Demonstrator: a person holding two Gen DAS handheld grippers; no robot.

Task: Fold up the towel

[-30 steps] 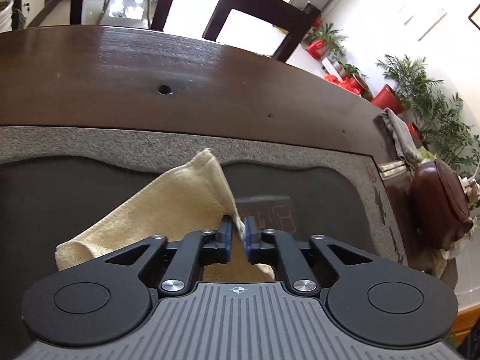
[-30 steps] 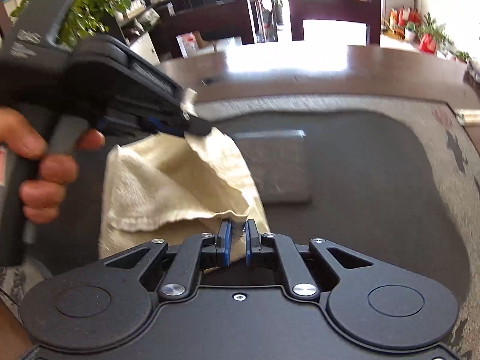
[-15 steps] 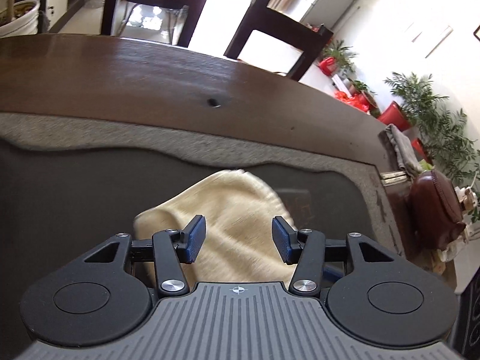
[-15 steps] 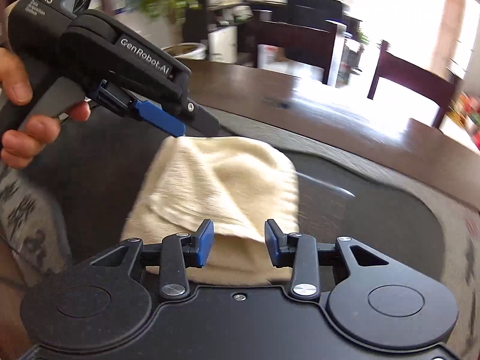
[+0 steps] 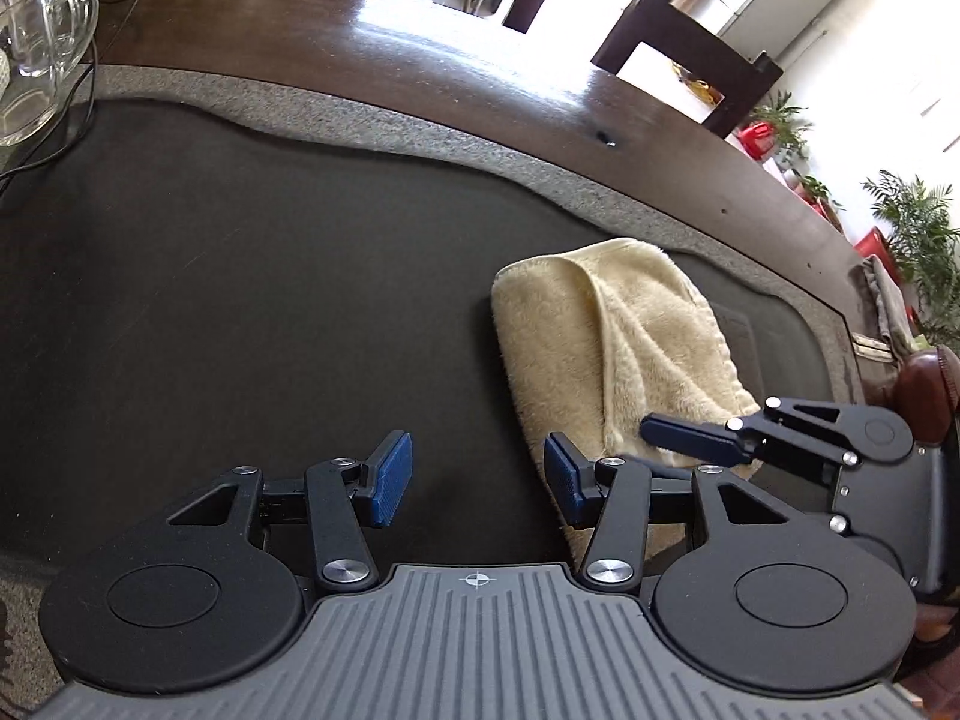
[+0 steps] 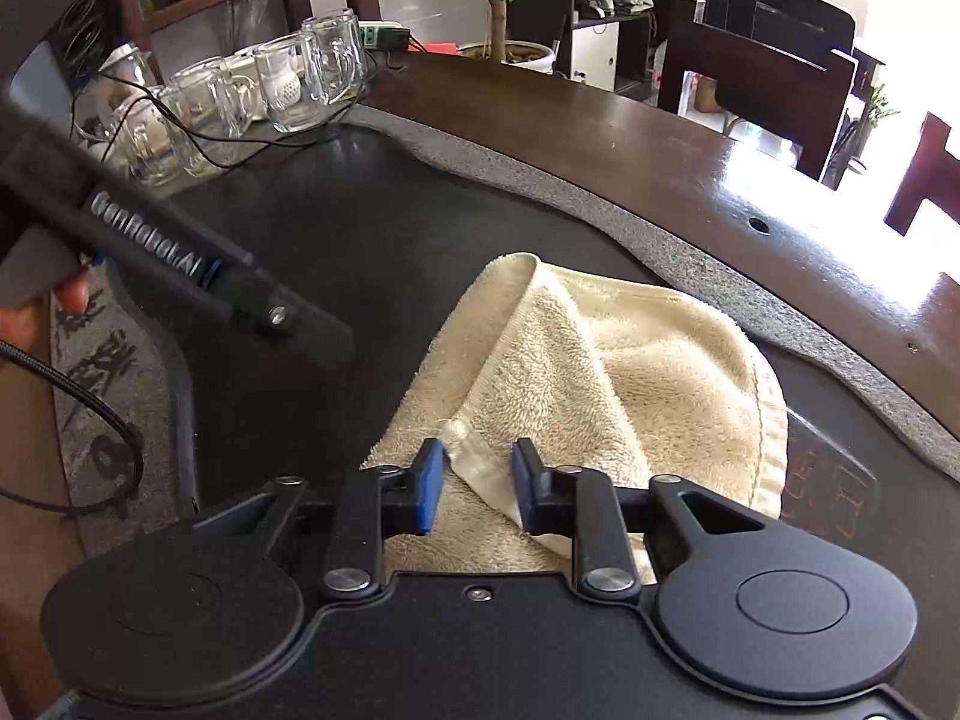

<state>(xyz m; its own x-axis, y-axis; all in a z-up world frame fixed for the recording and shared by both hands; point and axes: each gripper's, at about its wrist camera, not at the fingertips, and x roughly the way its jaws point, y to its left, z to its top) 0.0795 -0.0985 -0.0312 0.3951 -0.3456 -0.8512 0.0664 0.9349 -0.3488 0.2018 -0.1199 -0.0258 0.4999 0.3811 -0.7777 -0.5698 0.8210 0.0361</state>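
Observation:
A cream towel (image 5: 612,348) lies folded over on the dark mat (image 5: 240,276); it also shows in the right wrist view (image 6: 600,384). My left gripper (image 5: 477,483) is open and empty, over the mat just left of the towel. My right gripper (image 6: 477,483) is open, its jaws standing either side of the towel's near corner without gripping it. The right gripper also shows in the left wrist view (image 5: 696,438), at the towel's right edge. The left gripper shows in the right wrist view (image 6: 312,336), left of the towel.
Several glass mugs (image 6: 252,96) and cables stand at the mat's far left; one mug shows in the left wrist view (image 5: 42,30). A brown leather case (image 5: 927,390) sits at the right. The mat lies on a dark wooden table (image 5: 420,54) with chairs behind.
Both grippers opened and let go of the towel, which dropped folded onto the mat. My left gripper then moved left, off the towel. My right gripper stayed at its near corner.

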